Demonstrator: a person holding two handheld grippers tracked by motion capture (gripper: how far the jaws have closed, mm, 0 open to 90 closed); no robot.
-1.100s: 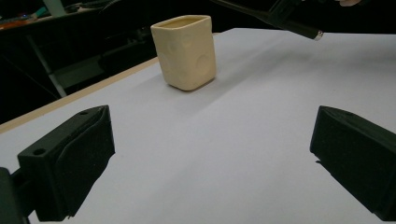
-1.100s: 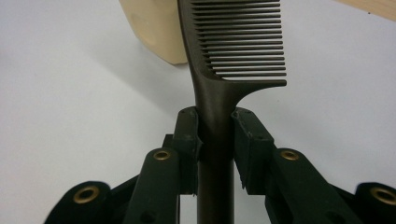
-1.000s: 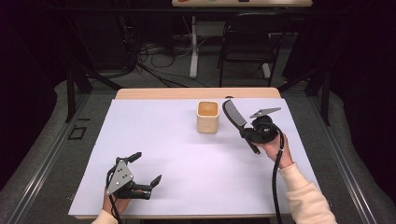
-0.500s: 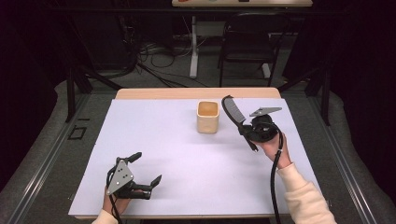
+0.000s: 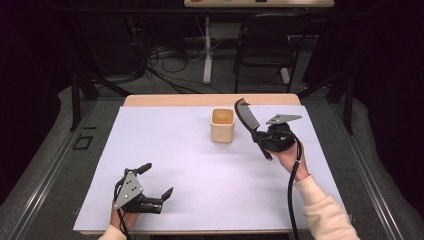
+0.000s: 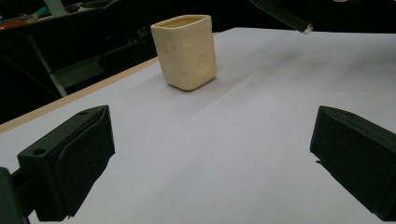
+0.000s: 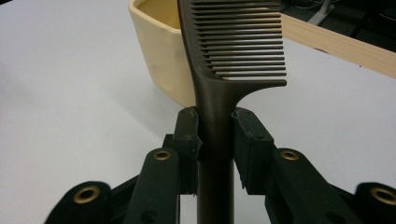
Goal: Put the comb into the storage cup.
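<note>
Black comb [image 7: 219,70]: held by its handle, raised above the table just right of the cream cup [image 5: 222,125], toothed end tilted up and toward the cup's rim, not touching it. Right gripper [image 7: 215,135]: both pads pinch the comb handle from either side, teeth pointing to the right in its own view. Cup stands upright on the white table sheet [image 5: 200,170], toward the far middle. Left gripper [image 5: 154,181]: near front-left corner of the sheet, well apart from cup and comb, jaws spread wide, nothing between them.
</note>
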